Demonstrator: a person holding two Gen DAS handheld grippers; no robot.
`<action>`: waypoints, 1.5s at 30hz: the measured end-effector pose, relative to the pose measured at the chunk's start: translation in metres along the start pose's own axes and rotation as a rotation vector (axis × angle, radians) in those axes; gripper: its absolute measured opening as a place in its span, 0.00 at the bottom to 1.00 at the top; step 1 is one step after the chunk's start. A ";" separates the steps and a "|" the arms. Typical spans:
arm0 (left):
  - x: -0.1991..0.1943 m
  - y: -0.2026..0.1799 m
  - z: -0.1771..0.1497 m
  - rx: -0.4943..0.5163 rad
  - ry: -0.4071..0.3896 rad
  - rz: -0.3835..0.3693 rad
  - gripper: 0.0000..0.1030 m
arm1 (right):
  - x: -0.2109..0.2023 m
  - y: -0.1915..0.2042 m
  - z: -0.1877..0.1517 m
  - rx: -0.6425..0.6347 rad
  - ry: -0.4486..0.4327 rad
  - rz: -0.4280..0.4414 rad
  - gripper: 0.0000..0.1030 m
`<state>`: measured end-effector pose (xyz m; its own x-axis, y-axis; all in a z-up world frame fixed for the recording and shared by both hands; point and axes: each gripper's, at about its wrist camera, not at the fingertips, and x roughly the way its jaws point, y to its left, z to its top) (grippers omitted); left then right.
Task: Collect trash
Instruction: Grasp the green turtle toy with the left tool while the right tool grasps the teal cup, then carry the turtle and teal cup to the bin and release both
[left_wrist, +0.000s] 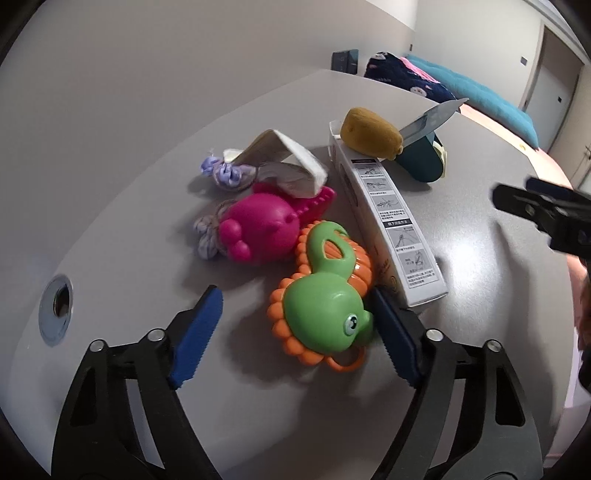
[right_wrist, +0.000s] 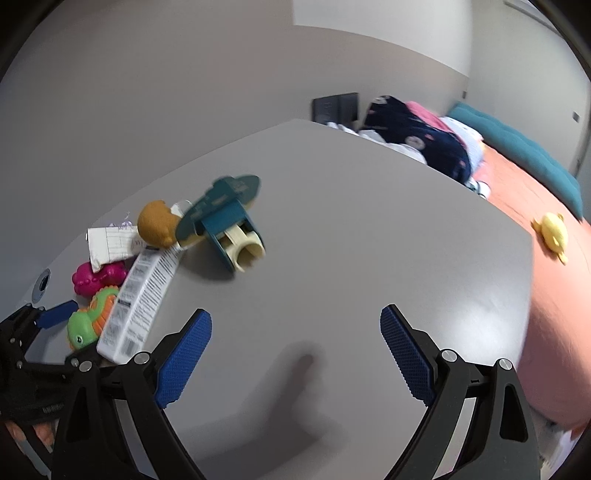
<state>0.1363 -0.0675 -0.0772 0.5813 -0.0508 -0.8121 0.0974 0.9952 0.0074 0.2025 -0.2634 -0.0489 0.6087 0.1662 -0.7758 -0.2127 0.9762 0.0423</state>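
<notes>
Long white printed carton (left_wrist: 388, 221) lies flat beside toys; crumpled white paper (left_wrist: 291, 162) rests behind it.

Green-and-orange toy (left_wrist: 325, 314) touching a pink toy (left_wrist: 258, 229) on the grey table (right_wrist: 351, 221), round metal grommet (left_wrist: 55, 310) nearby. Beyond the table, navy blanket (right_wrist: 417, 136), teal cushion (right_wrist: 517, 147), yellow toy (right_wrist: 552, 230) on orange sheet (right_wrist: 517, 199).

Glossy green-and-orange plastic turtle toy (left_wrist: 325, 317), beside it a smooth white printed cardboard box (left_wrist: 388, 214), matt grey table (left_wrist: 147, 229), ribbed blue gripper pads (left_wrist: 197, 339)
</notes>
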 end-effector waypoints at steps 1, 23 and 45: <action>0.001 0.000 0.001 0.006 -0.003 0.001 0.73 | 0.006 0.004 0.005 -0.010 0.005 0.006 0.90; 0.002 0.009 0.006 0.017 -0.035 -0.029 0.50 | 0.068 0.041 0.043 -0.140 0.037 -0.009 0.56; -0.023 -0.002 -0.011 -0.022 -0.058 0.012 0.50 | -0.002 -0.006 0.003 -0.017 0.035 0.078 0.35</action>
<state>0.1140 -0.0671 -0.0650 0.6282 -0.0434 -0.7769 0.0728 0.9973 0.0031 0.2043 -0.2688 -0.0454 0.5632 0.2361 -0.7919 -0.2713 0.9580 0.0927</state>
